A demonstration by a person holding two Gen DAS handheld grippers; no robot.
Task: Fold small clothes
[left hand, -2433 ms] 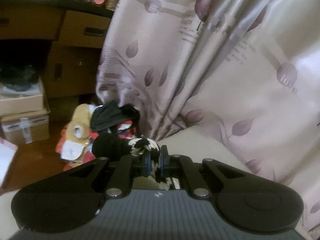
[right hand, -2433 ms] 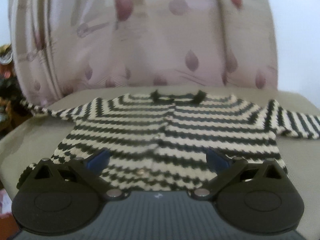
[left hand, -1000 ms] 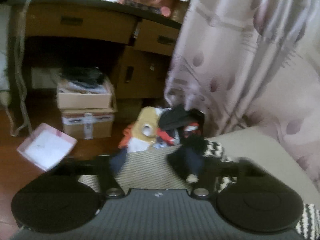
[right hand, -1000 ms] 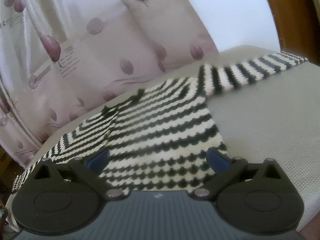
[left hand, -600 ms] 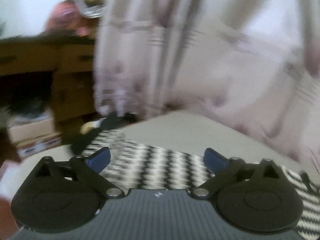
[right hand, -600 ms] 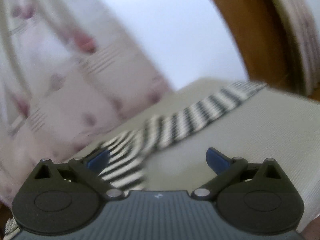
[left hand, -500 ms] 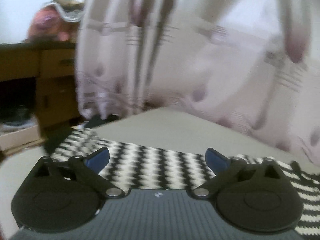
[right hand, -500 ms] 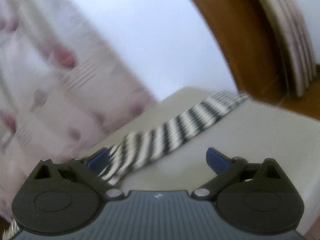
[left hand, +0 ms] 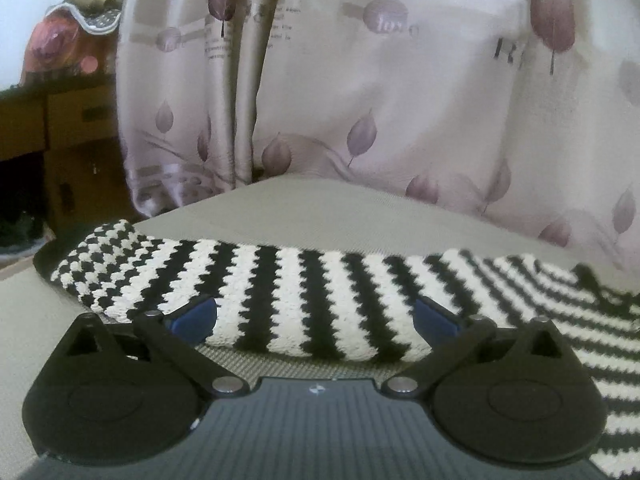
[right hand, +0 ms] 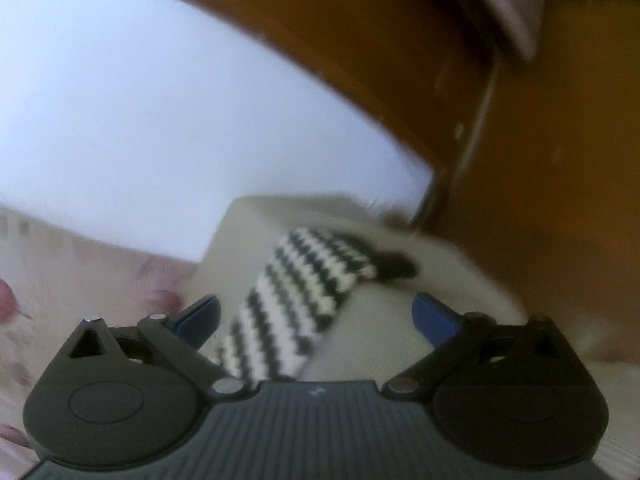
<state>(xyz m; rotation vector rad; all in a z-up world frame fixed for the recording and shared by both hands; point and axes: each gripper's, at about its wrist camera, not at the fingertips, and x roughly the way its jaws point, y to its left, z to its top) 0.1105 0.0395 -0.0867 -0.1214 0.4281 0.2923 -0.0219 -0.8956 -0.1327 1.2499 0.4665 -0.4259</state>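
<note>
2 views give us one pale grey-beige cushioned surface (left hand: 304,208), the largest thing here, with a leaf-printed curtain (left hand: 360,92) hanging behind it and a brown wooden panel (right hand: 532,160) at its far right end. Across the surface lies the black-and-white striped knit sweater (left hand: 520,292), spread flat. Its left sleeve (left hand: 248,288) stretches out toward the surface's left edge, just in front of our left gripper (left hand: 314,318). That gripper's jaws have just been opening and now stand spread to their widest; the sleeve lies on the surface ahead of and between the 2 blue pads (left hand: 192,316), which do not press on it. Our right gripper (right hand: 316,316) is likewise spread wide and holds nothing. The sweater's right sleeve (right hand: 296,300) runs away from it between the pads, its dark cuff (right hand: 394,266) lying near the surface's far corner; this view is blurred. Smaller, at the far left, a wooden desk (left hand: 60,120) carries a pink bundle (left hand: 64,48).
</note>
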